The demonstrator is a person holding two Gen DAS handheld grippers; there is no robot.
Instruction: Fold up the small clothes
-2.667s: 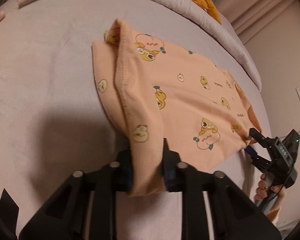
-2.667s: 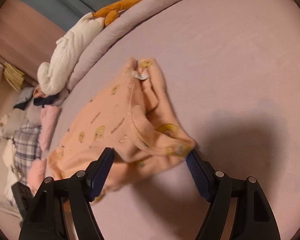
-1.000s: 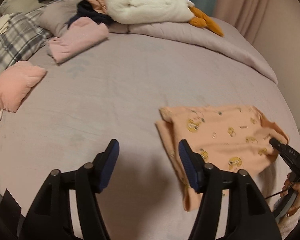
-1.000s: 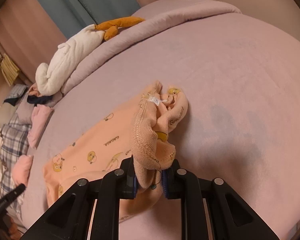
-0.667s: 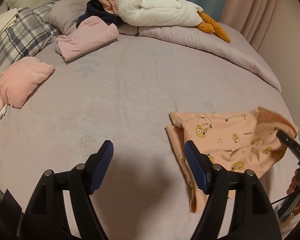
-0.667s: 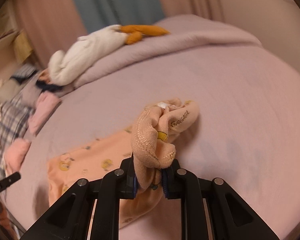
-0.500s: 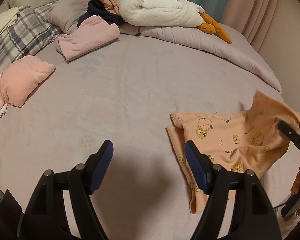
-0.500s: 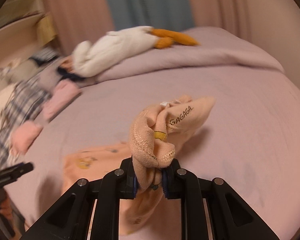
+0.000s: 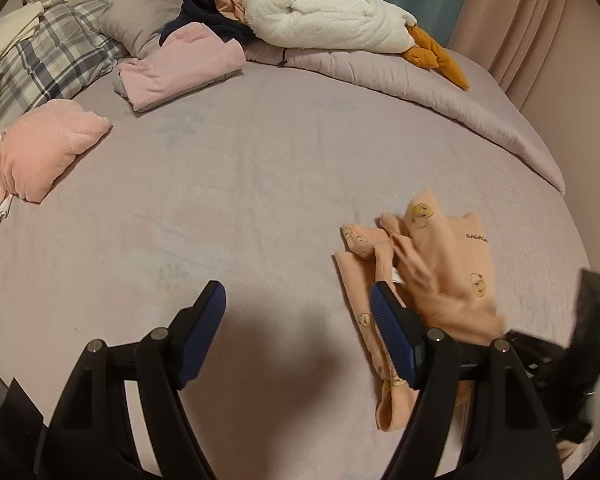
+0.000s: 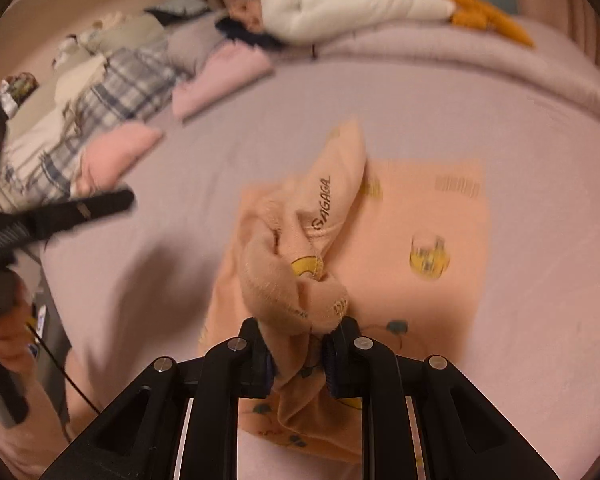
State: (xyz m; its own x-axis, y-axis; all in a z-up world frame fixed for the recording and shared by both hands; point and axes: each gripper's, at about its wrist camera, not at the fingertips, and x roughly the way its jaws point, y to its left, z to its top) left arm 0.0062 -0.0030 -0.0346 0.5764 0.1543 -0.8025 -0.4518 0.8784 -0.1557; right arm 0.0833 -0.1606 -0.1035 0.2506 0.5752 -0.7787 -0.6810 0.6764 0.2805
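A small peach garment [image 9: 440, 272] with yellow cartoon prints lies on the lilac bed [image 9: 260, 184], partly folded over itself. My right gripper [image 10: 298, 360] is shut on a bunched end of the garment [image 10: 300, 272] and holds it above the part lying flat [image 10: 440, 248]. My left gripper [image 9: 298, 336] is open and empty, just left of the garment; its right finger [image 9: 392, 340] overlaps the garment's near edge. The right gripper's body [image 9: 580, 344] shows blurred at the right of the left wrist view.
A folded pink top [image 9: 180, 68], a peach bundle [image 9: 40, 152] and plaid bedding [image 9: 44, 60] lie at the bed's left. A white plush goose [image 9: 340, 20] rests on a rolled duvet [image 9: 440, 96] at the back. The left gripper [image 10: 56, 216] and hand show at left.
The left gripper let go of the garment and drew back, open. The right gripper closed on the garment's far end, lifted it and carried it over the rest toward the left.
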